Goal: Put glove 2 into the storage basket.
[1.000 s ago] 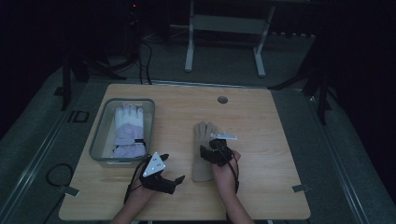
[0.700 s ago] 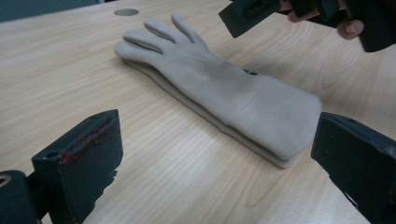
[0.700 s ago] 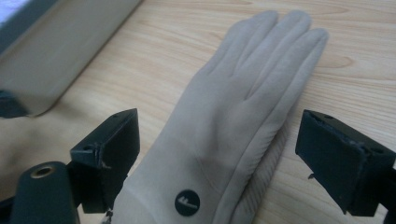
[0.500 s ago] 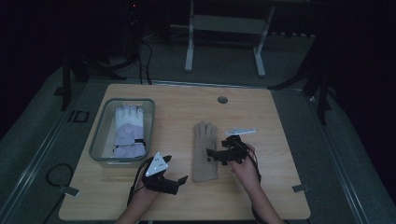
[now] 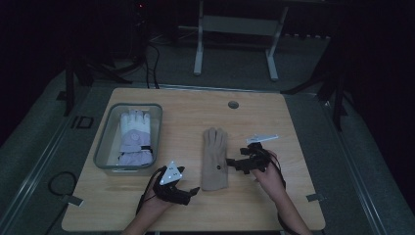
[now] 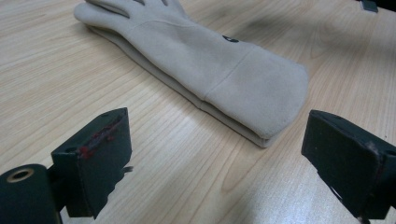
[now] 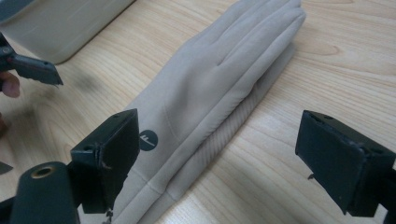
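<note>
Both your grippers are spread wide, holding nothing. Left gripper [image 5: 192, 190] sits just short of the tan glove's [image 5: 215, 159] cuff; right gripper [image 5: 234, 164] is beside the glove's right edge, near the small round logo [image 7: 148, 140]. High view adds the tray [image 5: 104, 147] with a white glove [image 5: 134, 137] inside, left of the tan one.
</note>
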Available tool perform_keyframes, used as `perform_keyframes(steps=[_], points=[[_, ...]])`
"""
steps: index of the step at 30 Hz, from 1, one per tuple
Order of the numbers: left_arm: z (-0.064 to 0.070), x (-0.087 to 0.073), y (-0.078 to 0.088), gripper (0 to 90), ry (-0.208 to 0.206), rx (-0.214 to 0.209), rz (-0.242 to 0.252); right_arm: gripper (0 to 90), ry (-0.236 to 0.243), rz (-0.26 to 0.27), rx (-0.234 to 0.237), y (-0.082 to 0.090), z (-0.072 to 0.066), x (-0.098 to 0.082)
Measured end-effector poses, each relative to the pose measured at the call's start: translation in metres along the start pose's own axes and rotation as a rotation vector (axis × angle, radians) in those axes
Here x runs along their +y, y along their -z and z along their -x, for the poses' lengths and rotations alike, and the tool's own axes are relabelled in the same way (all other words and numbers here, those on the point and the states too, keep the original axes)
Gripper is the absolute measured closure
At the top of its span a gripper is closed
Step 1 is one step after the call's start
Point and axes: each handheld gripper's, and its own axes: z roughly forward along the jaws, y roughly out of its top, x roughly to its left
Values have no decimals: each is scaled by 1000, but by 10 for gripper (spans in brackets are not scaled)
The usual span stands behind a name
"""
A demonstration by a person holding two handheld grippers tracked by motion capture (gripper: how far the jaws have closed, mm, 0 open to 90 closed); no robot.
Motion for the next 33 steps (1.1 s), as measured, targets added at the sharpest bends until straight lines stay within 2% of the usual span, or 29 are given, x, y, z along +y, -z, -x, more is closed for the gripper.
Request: perform_keyframes(steps=[3, 7, 10, 13, 14, 17, 19, 20, 21, 25, 27, 31, 33], points=[[2, 3, -3, 143, -27, -18, -13, 135, -11, 25, 16, 3, 4, 5], [9, 8, -10, 148, -97, -37, -49, 140, 43, 57, -22, 4, 8, 14], [14, 13, -14, 148, -128, -52, -53, 140, 47, 72, -19, 2, 10, 19], [19, 18, -19, 148, -167, -68, -51, 136, 36, 56, 3, -2, 12, 24], [20, 20, -20, 148, -178, -72, -54, 133, 38, 67, 6, -4, 13, 25], [23, 25, -26, 148, -210, -93, -54, 105, 45, 71, -13, -11, 13, 27], [24, 28, -31, 148, -229, -111, -71, 105, 50, 75, -11, -17, 14, 27], [25, 29, -33, 148, -239, -116, -78, 108, 43, 71, -40, -23, 14, 26], [25, 29, -35, 148, -245, -129, -83, 123, 34, 70, -42, -26, 15, 26], [27, 33, -44, 157, -271, -133, -105, 144, -33, 52, -23, -43, 21, 19], [27, 35, -49, 164, -272, -138, -112, 185, -63, 54, -10, -49, 24, 17], [23, 37, -60, 214, -275, -153, -149, 208, -87, 55, 0, -58, 27, 17], [21, 37, -64, 230, -282, -168, -168, 224, -94, 36, 9, -63, 27, 18]])
